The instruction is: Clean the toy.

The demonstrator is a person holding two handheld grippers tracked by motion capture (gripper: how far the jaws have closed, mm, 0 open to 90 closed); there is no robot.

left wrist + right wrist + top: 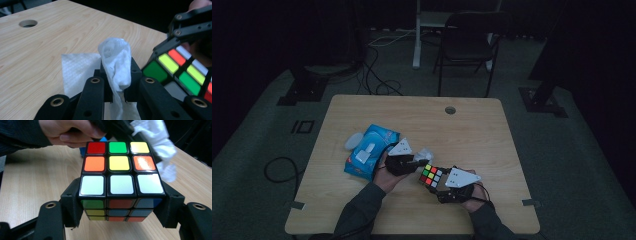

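A scrambled puzzle cube [431, 175] [119, 180] [180, 72] is clamped between the jaws of my right gripper [435, 186] [120, 202], held just above the table near its front. My left gripper [418, 163] [116, 72] is shut on a crumpled white wipe [116, 67] [424, 154] [160, 142], which sits right beside the cube's far edge. Part of the wipe trails flat on the wood [77, 72]. A hand [67, 132] holds the left gripper behind the cube.
A blue pack of wet wipes [370, 150] lies left of the grippers, with a small white oval object [353, 141] beside it. The wooden table [482, 135] has a cable hole [450, 110] [28, 23] near its far edge. A chair [467, 45] stands beyond.
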